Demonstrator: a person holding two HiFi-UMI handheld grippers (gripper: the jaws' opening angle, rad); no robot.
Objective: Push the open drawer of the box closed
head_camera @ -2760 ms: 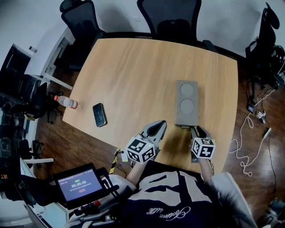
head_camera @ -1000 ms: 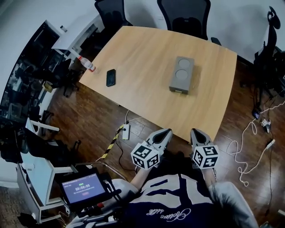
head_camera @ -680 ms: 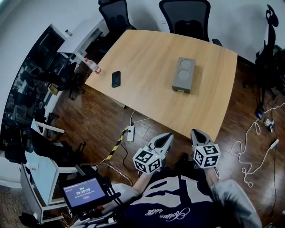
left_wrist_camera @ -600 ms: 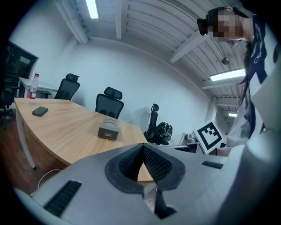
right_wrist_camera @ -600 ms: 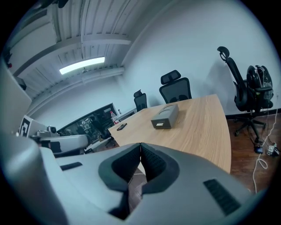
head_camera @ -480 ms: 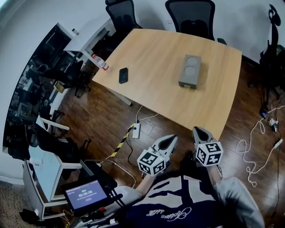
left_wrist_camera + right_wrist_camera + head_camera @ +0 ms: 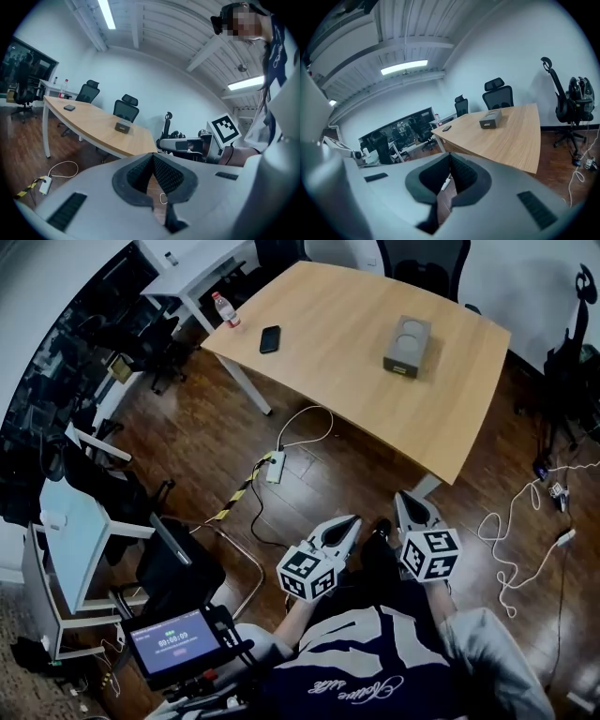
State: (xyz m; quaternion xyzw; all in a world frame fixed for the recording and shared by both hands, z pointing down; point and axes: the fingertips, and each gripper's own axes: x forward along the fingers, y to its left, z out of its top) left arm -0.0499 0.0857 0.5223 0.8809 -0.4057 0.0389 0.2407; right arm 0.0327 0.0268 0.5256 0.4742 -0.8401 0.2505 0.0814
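Observation:
The grey box (image 7: 408, 346) with two round dents on top stands on the far part of the wooden table (image 7: 356, 371), its drawer face flush with the body. It also shows small in the left gripper view as the box (image 7: 123, 126) and in the right gripper view as the box (image 7: 490, 119). Both grippers are far back from the table, over the wooden floor near the person's body. My left gripper (image 7: 349, 523) is shut and holds nothing. My right gripper (image 7: 405, 499) is shut and holds nothing.
A black phone (image 7: 270, 338) and a plastic bottle (image 7: 223, 308) lie at the table's far left. A power strip (image 7: 275, 467) with cables lies on the floor under the table edge. Office chairs (image 7: 422, 259) stand behind the table. A tablet (image 7: 172, 640) sits at lower left.
The person has stepped back from the table. The box and table have shrunk toward the top of the head view, and both grippers, shut throughout, now hang over the floor.

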